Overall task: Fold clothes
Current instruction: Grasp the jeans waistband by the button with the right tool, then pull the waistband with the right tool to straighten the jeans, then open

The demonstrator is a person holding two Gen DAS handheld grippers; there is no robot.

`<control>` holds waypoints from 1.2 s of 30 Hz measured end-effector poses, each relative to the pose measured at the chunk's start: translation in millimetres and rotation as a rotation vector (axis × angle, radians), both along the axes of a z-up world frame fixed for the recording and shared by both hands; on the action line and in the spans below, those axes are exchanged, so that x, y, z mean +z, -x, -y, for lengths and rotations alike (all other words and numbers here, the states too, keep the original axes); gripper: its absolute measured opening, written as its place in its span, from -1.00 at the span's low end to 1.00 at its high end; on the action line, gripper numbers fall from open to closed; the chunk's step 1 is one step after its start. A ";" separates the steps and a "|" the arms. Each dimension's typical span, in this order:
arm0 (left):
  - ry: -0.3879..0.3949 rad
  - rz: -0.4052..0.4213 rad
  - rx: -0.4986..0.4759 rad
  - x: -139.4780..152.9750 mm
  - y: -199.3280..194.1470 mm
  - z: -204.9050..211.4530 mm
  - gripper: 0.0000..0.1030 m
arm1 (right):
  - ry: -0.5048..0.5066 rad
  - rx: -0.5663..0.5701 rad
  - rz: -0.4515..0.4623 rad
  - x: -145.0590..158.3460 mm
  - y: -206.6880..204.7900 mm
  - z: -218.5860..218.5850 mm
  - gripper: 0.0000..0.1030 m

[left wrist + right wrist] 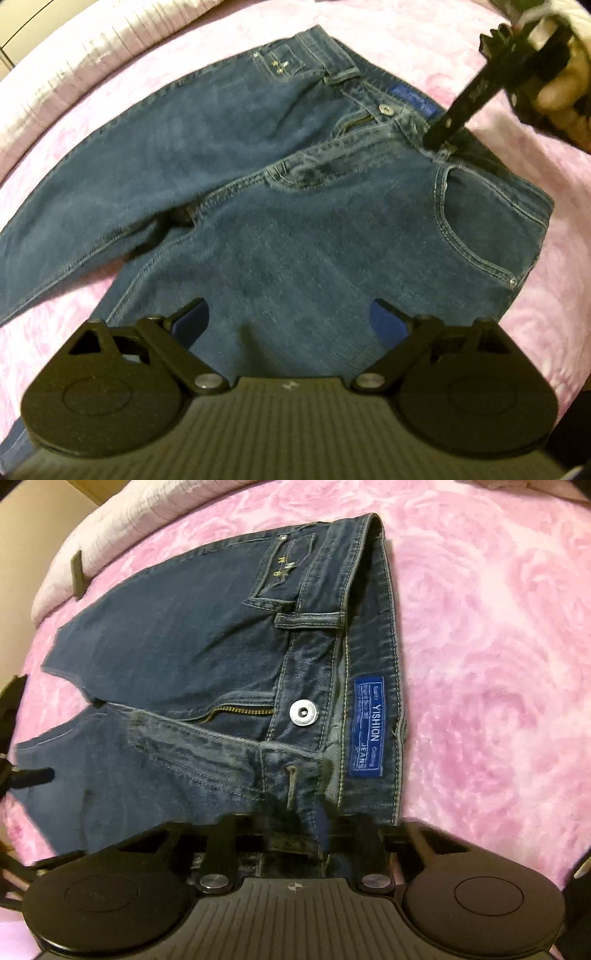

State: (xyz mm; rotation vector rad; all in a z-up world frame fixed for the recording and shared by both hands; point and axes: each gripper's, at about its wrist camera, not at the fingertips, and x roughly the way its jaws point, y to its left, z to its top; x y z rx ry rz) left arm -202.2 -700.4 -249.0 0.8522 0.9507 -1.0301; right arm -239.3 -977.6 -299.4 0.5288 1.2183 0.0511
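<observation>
1. Jeans [280, 206], dark blue denim, lie flat on the pink rose-pattern bedspread [498, 664], front side up, fly unbuttoned with the zipper [240, 712] part open.
2. Silver button [303, 712] sits just beside the blue inner label [366, 726] at the waistband.
3. Left tool [290, 317] hovers over the near thigh of the jeans, fingers spread wide, gripping nothing.
4. Right tool [439, 142] comes down at the jeans' waistband near the button, clenched on the waistband denim; a gloved hand [557, 85] holds it.
5. Pale quilted pillow [74, 74] lies beyond the jeans' far leg.
</observation>
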 end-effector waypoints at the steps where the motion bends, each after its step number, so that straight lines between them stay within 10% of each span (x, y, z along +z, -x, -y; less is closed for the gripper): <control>1: -0.004 0.000 0.010 -0.5 1.5 1.4 0.78 | -0.010 0.014 0.014 6.4 0.6 1.6 -1.00; 10: -0.024 0.008 0.018 -8.6 15.6 23.0 0.78 | 0.038 0.101 0.136 34.2 -15.9 20.9 -0.96; 21: -0.033 -0.002 -0.023 -24.8 23.5 31.7 0.78 | 0.071 0.386 0.148 -5.3 -12.7 5.2 0.01; 23: -0.038 -0.003 -0.021 -26.5 24.0 29.3 0.78 | 0.067 0.394 0.142 -5.6 -12.3 6.0 -0.01; 26: -0.036 -0.004 -0.019 -26.3 24.2 26.5 0.78 | 0.055 0.337 0.118 3.5 -12.5 17.0 -0.78; 36: 0.023 0.023 0.013 -23.7 11.7 34.0 0.78 | 0.166 0.359 0.269 61.8 -32.6 26.8 -0.89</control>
